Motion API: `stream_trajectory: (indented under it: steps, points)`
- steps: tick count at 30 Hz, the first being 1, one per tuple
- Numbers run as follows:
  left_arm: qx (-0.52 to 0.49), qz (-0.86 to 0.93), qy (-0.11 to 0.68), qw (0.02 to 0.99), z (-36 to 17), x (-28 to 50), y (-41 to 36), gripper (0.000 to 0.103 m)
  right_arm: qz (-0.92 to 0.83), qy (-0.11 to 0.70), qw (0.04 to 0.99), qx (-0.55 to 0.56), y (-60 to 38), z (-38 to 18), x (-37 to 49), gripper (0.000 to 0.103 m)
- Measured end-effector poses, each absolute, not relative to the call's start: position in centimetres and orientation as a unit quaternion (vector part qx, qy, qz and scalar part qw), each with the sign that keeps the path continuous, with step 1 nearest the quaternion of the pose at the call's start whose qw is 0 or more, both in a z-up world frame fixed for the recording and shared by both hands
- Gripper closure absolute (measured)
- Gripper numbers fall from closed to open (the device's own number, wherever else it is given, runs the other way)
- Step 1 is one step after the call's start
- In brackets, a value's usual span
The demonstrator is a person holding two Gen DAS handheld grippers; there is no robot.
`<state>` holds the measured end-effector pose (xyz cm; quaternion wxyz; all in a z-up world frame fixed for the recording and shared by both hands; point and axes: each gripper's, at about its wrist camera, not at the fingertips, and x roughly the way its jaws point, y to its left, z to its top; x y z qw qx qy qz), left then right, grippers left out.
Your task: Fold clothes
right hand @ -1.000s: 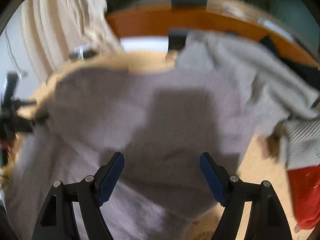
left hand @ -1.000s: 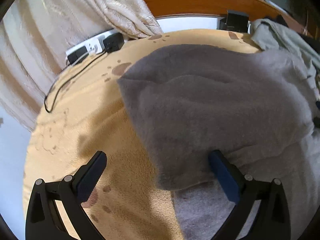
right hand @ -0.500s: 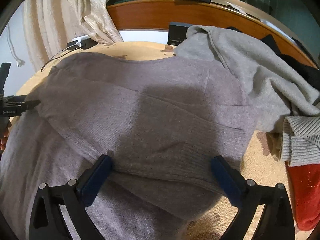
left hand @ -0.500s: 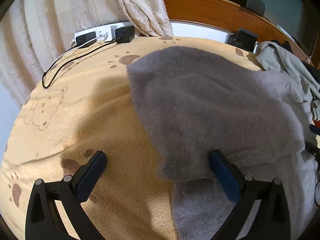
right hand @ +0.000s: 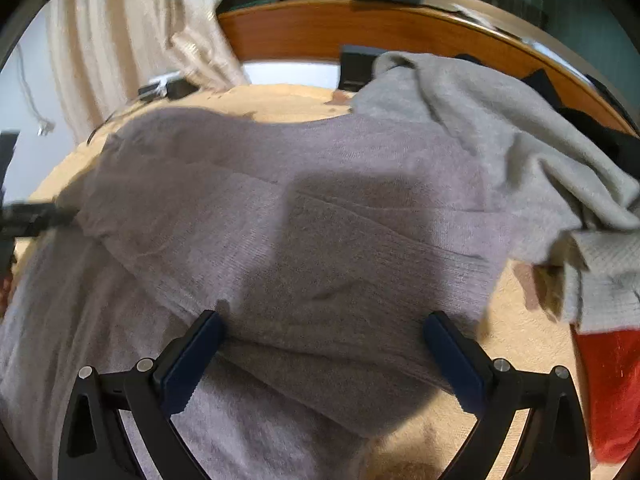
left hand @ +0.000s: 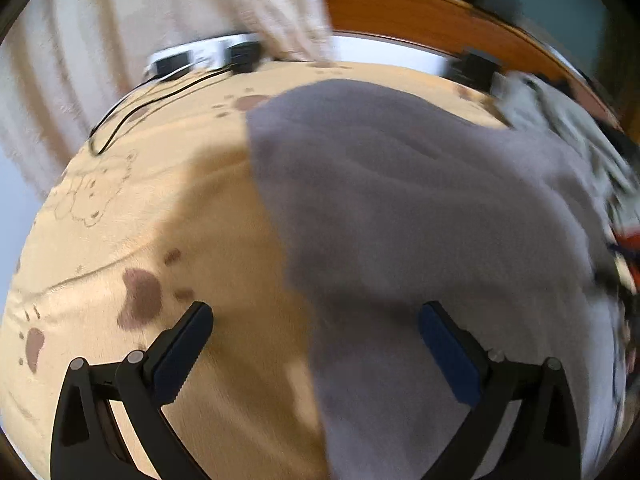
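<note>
A mauve-grey knit sweater lies spread on a tan bear-print blanket, with one layer folded over the rest. My left gripper hangs open above the sweater's left edge, holding nothing. In the right wrist view the same sweater fills the middle, its folded ribbed edge crossing between the fingers. My right gripper is open over that edge, nothing clamped. The left gripper shows as a dark shape at the sweater's left side.
A light grey garment is piled at the right, with a red cloth below it. A power strip with chargers and a black cable sits at the blanket's far edge under a cream curtain. A wooden headboard runs behind.
Both grippers stayed open. The left view has shifted slightly right and blurred with motion; the right gripper has drawn back a little from the folded edge.
</note>
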<state>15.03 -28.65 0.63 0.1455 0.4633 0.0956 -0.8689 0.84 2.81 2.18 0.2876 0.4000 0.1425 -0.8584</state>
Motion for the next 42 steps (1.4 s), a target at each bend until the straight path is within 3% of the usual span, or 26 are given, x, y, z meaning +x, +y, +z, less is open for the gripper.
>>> stream_trajectory:
  steps: [4, 12, 17, 21, 25, 30, 32, 34, 35, 36, 37, 38, 42]
  points:
    - [0.471, -0.876, 0.026, 0.101, 1.5, 19.0, -25.3, 0.0, -0.871, 0.118, 0.332, 0.344, 6.0, 4.8, 4.3, 0.001]
    - [0.499, -0.866, -0.017, 0.008, 2.6, 26.7, -21.3, 0.0, -0.847, 0.198, 0.44, 0.224, 12.5, 9.3, 14.7, 0.001]
    - [0.536, -0.844, 0.006, -0.026, 1.9, 29.9, -19.3, 0.0, -0.815, 0.224, 0.492, 0.207, 14.7, 9.7, 20.3, 0.001]
    - [0.572, -0.813, 0.096, -0.052, 0.7, 30.9, -19.8, 0.0, -0.794, 0.26, 0.51, 0.204, 15.0, 8.2, 23.2, 0.001]
    - [0.561, -0.81, 0.159, -0.063, 1.0, 32.1, -20.1, 0.0, -0.781, 0.286, 0.512, 0.214, 15.0, 6.6, 24.4, 0.001]
    - [0.56, -0.806, 0.183, -0.064, 1.1, 32.6, -19.7, 0.006, -0.785, 0.273, 0.514, 0.214, 15.6, 6.3, 24.4, 0.001]
    - [0.558, -0.804, 0.198, -0.057, 1.1, 32.6, -19.9, 0.013, -0.787, 0.263, 0.514, 0.216, 15.9, 6.3, 24.3, 0.001]
    - [0.557, -0.801, 0.212, -0.05, 1.0, 32.7, -20.1, 0.031, -0.791, 0.253, 0.512, 0.22, 16.2, 6.2, 24.1, 0.001]
    - [0.559, -0.799, 0.217, -0.047, 0.9, 32.7, -20.0, 0.051, -0.792, 0.248, 0.511, 0.225, 16.3, 6.2, 24.0, 0.001]
    - [0.563, -0.795, 0.221, -0.042, 0.8, 32.7, -20.1, 0.064, -0.791, 0.246, 0.509, 0.234, 16.3, 6.0, 23.8, 0.001]
    - [0.565, -0.794, 0.222, -0.032, 0.8, 32.7, -20.2, 0.067, -0.79, 0.244, 0.507, 0.243, 16.4, 5.8, 23.7, 0.008]
    - [0.567, -0.792, 0.224, -0.027, 0.7, 32.7, -20.3, 0.07, -0.789, 0.243, 0.506, 0.25, 16.4, 5.5, 23.6, 0.022]
    - [0.565, -0.792, 0.232, -0.012, 1.1, 33.0, -20.4, 0.074, -0.786, 0.253, 0.5, 0.26, 16.9, 4.6, 23.7, 0.046]
